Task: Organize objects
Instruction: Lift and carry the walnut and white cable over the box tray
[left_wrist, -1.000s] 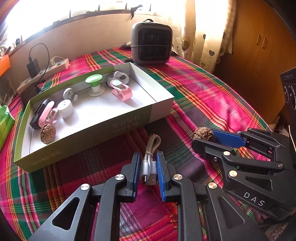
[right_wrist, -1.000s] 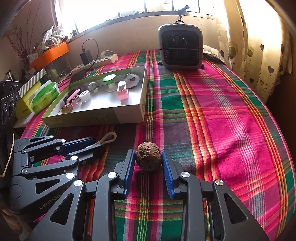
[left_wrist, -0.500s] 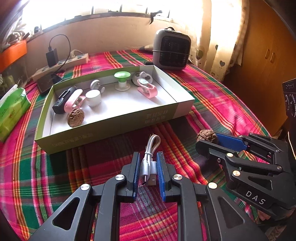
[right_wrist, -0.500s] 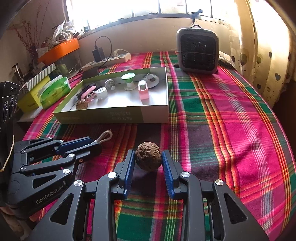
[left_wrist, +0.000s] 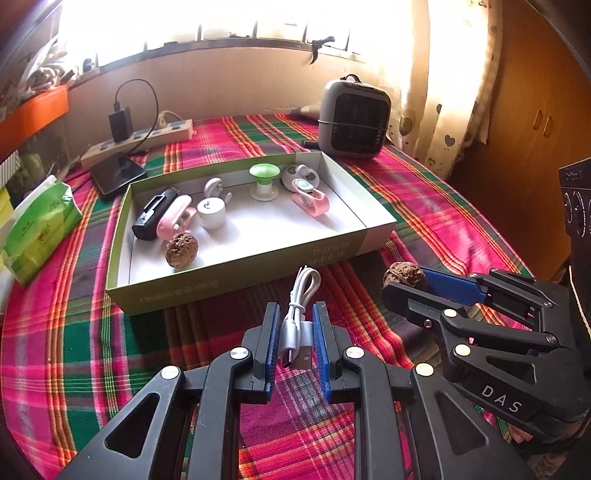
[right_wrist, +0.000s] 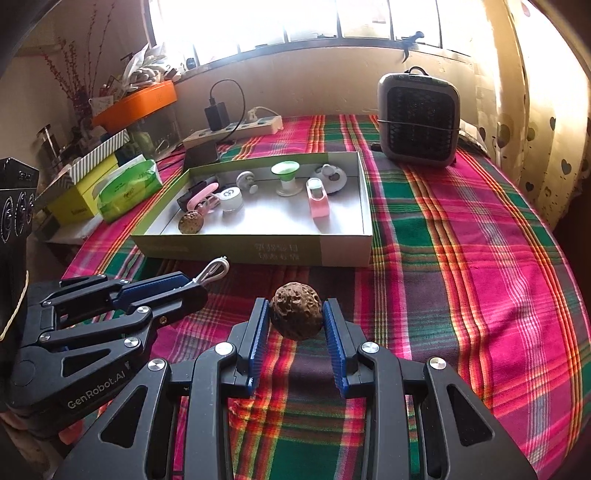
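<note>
My left gripper is shut on a coiled white USB cable and holds it above the plaid cloth, in front of the open green-and-white box. My right gripper is shut on a brown walnut, also lifted in front of the box. The box holds another walnut, pink clips, a green-topped stand, a white cap and a black gadget. The right gripper also shows in the left wrist view, and the left gripper in the right wrist view.
A grey heater stands behind the box. A power strip with a charger, a phone and a green tissue pack lie at the left. Boxes and an orange tray crowd the far left. Curtains hang at the right.
Both grippers have risen and drawn back from the box with their loads; the box and heater now look farther away and more of the left clutter shows.
</note>
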